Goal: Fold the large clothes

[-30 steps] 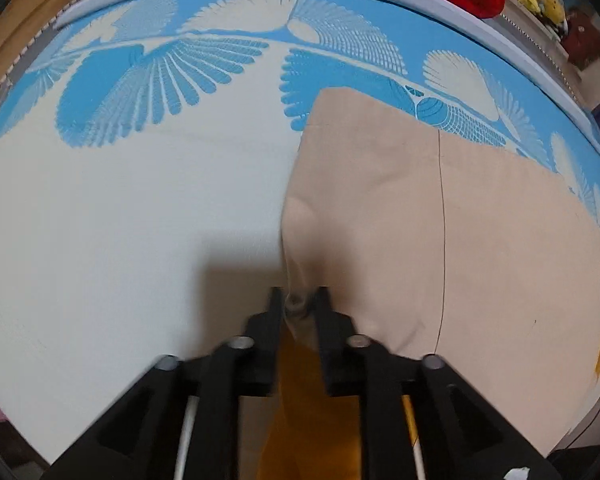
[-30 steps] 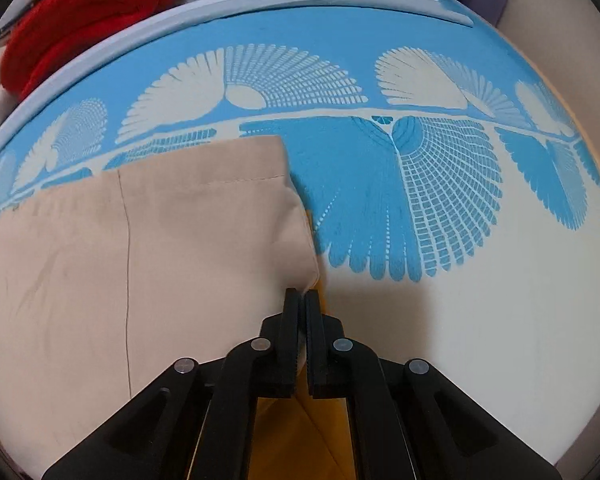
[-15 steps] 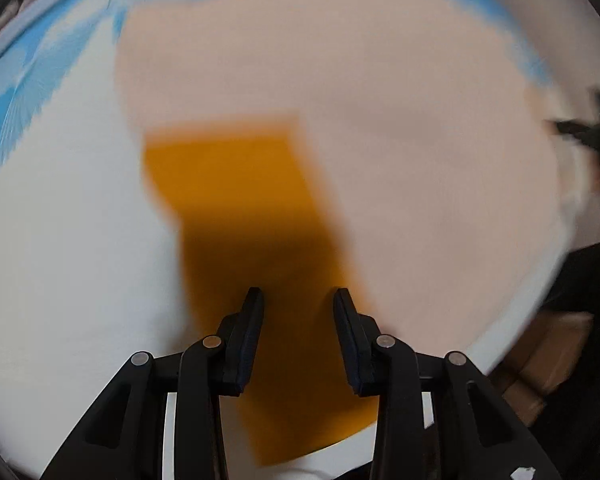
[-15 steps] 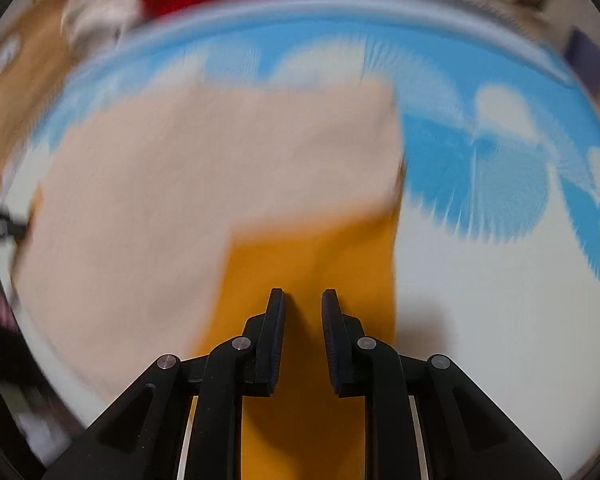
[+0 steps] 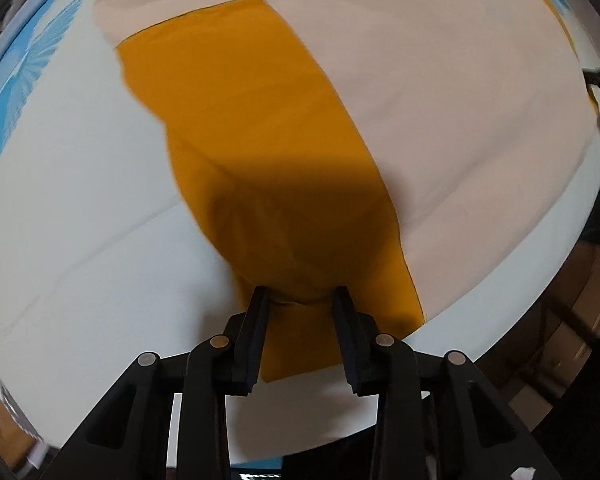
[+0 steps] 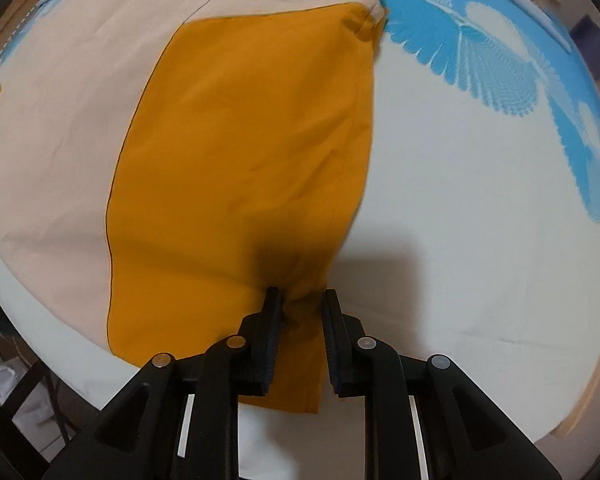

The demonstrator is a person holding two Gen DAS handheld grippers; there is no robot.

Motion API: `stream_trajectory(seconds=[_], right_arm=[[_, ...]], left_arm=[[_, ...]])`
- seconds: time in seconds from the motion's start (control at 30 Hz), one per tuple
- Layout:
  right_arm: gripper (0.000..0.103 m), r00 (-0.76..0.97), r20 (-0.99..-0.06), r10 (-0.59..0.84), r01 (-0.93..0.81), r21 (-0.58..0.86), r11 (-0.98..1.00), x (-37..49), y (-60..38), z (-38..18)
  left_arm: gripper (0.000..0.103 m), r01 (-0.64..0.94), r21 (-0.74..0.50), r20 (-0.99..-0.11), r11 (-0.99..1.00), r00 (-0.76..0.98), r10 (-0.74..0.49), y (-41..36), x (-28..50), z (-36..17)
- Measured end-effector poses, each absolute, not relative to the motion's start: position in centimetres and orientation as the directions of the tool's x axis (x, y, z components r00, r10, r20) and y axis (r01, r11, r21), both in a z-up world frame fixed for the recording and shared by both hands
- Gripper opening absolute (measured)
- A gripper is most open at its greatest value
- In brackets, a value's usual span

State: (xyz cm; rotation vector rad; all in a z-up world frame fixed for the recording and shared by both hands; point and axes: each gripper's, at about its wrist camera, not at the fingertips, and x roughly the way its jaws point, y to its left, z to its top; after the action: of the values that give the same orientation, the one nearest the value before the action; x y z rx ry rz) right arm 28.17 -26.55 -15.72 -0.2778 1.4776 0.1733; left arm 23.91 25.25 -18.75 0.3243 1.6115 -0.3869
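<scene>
1. Left gripper (image 5: 300, 294): jaws parted, bunched orange cloth (image 5: 260, 140) between them.
2. Right gripper (image 6: 302, 296): jaws parted around an orange fold.
3. Beige cloth (image 6: 60, 100) lies ahead, beyond the orange edge.
4. Bare sheet (image 6: 480, 240) lies right of the right jaws.

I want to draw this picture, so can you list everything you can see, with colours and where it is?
Garment: one, beige with mustard-orange side panels, spread flat on the bed.
Bed sheet: one, white with a blue feather-fan print along the far edge, under the garment.
Left gripper: one, black, fingers apart, around bunched orange cloth at the near left panel.
Right gripper: one, black, fingers apart, around bunched orange cloth at the near right panel.
</scene>
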Motion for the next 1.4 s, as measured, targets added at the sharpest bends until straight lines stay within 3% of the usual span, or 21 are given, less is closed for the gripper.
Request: stream_trajectory(seconds=[0.13, 0.23, 0.37, 0.43, 0.53, 0.7, 0.87, 1.17, 1.33, 1.4], right_arm=[[0.021, 0.203, -0.964, -0.17, -0.257, -0.22, 0.941, 27.9, -25.0, -12.3], [0.022, 0.398, -0.907, -0.142, -0.19, -0.233, 0.954, 27.7, -22.3, -6.6], [0.025, 0.592, -0.806, -0.01, -0.075, -0.067, 0.995, 25.2, -17.7, -1.1], [0.025, 0.651, -0.758, 0.041, -0.057, 0.005, 0.998, 22.8, -14.4, -1.0], [0.025, 0.682, -0.729, 0.066, -0.057, 0.038, 0.998, 20.4, -9.8, -3.3], [0.025, 0.652, -0.758, 0.001, -0.089, -0.076, 0.993, 18.1, -3.0, -9.9], [0.025, 0.534, -0.838, -0.109, -0.171, -0.233, 0.957, 18.9, -1.4, -15.9], [0.025, 0.587, -0.808, -0.053, -0.122, -0.153, 0.981, 18.9, -2.2, -12.8], [0.025, 0.52, -0.851, -0.079, -0.172, -0.195, 0.966, 19.8, -1.9, -15.3], [0.025, 0.516, -0.854, -0.072, -0.154, -0.174, 0.973, 20.0, -2.2, -14.9]], left_arm=[[0.027, 0.391, 0.075, -0.996, 0.917, 0.065, 0.054, 24.5, 24.4, -14.7], [0.027, 0.245, 0.11, -0.972, 0.963, 0.229, 0.052, 23.4, 24.1, -10.3], [0.027, 0.034, -0.057, -0.904, 0.998, 0.423, -0.067, 22.2, 22.0, -6.0], [0.027, -0.016, -0.152, -0.859, 0.988, 0.497, -0.124, 20.3, 19.7, -6.1], [0.028, -0.065, -0.201, -0.798, 0.977, 0.589, -0.125, 19.4, 16.4, -7.7], [0.021, -0.088, -0.141, -0.855, 0.986, 0.514, -0.076, 17.4, 15.1, -11.6], [0.021, -0.057, -0.088, -0.851, 0.994, 0.524, -0.045, 16.5, 14.6, -11.8], [0.021, -0.083, -0.108, -0.863, 0.991, 0.503, -0.052, 16.8, 13.8, -12.5], [0.021, -0.138, -0.177, -0.873, 0.975, 0.48, -0.09, 18.5, 14.1, -13.2], [0.03, -0.201, -0.25, -0.875, 0.947, 0.465, -0.132, 20.2, 14.2, -13.6]])
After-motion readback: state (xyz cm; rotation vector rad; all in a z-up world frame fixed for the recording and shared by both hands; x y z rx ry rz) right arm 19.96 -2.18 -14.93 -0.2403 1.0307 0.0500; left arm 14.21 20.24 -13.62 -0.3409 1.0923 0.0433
